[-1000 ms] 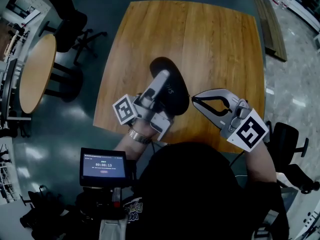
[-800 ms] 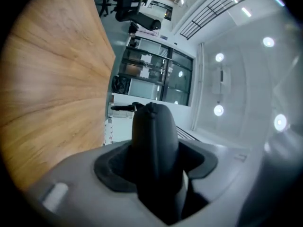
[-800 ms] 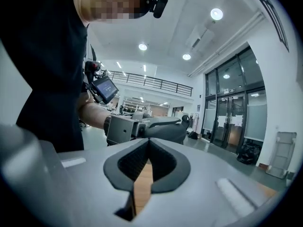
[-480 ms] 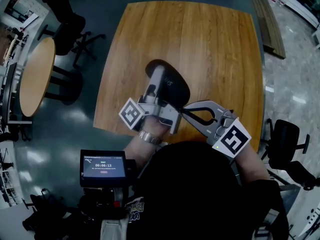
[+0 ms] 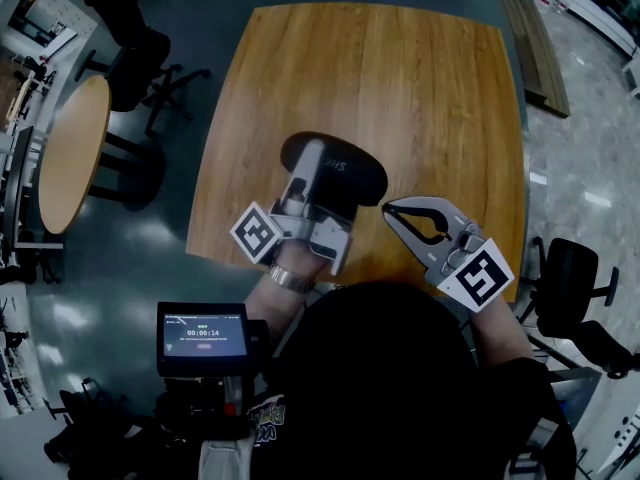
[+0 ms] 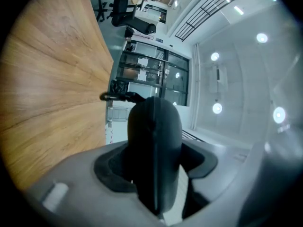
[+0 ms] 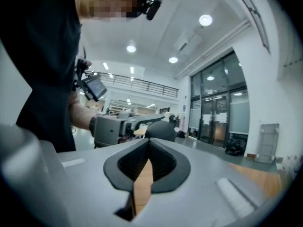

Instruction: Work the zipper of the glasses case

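The black glasses case [image 5: 345,178] is held above the near part of the wooden table [image 5: 400,78], lying crosswise in the head view. My left gripper [image 5: 320,160] is shut on it, one finger [image 5: 308,178] across its top. In the left gripper view the case [image 6: 155,136] stands between the pads, its zip seam running down the middle. My right gripper [image 5: 388,208] hangs just right of the case's end, shut and holding nothing. Past its closed jaws [image 7: 147,148], the right gripper view shows the case [image 7: 161,130] and the left gripper [image 7: 113,126].
The table's near edge [image 5: 380,273] runs right under both grippers. A round table [image 5: 72,143] and office chairs [image 5: 135,43] stand to the left, another chair [image 5: 570,278] at the right. A small screen [image 5: 205,336] hangs at my chest.
The left gripper has swung the case from slanted to crosswise. The right gripper came in to the case's near end half a second ago, then drew back to the right.
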Available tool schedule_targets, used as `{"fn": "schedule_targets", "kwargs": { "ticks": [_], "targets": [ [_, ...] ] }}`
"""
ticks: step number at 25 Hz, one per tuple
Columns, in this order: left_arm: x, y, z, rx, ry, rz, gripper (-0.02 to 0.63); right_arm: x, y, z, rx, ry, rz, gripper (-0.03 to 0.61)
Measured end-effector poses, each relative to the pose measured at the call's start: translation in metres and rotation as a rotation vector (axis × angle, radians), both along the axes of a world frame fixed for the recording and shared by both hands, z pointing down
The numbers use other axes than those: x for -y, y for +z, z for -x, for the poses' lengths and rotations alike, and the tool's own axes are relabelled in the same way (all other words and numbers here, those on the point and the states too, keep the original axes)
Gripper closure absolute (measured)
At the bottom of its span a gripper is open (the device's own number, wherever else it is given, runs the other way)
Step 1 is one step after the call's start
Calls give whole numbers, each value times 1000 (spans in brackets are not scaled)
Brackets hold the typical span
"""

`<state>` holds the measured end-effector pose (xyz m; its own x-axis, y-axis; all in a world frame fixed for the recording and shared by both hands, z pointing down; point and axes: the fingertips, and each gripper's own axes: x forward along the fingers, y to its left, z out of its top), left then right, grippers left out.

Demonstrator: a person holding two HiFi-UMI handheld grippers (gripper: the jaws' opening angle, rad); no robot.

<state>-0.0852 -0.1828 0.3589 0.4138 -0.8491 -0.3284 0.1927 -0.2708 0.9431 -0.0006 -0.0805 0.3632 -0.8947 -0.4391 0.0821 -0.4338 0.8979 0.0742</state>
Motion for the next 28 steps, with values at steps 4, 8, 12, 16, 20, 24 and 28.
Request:
{"fn": "schedule_targets", "kwargs": {
  "ticks": [4, 8, 12, 16, 20, 24, 28],
  "targets": [
    [-9, 2, -10, -15, 49, -9, 359, 29, -12, -32, 149, 148, 68, 574],
    [-22, -3, -25, 41, 85, -45, 359, 47, -16, -51, 230, 249, 51, 572],
    [-22, -6, -22, 76, 3, -59, 359, 44, -12, -47, 220, 274, 35, 572],
    [-19, -6, -13, 108, -72, -54, 360, 35, -7, -36, 138, 287, -48, 572],
    [-17, -4, -8, 101, -91, -55, 362, 30, -5, -27, 107, 286, -61, 573],
    [-19, -8, -13, 114, -54, -100, 359, 33, -4, -39, 188, 267, -8, 567],
    [-27, -16, -26, 250, 17, -208, 359, 23, -20, -38, 168, 176, -3, 402]
  ]
}}
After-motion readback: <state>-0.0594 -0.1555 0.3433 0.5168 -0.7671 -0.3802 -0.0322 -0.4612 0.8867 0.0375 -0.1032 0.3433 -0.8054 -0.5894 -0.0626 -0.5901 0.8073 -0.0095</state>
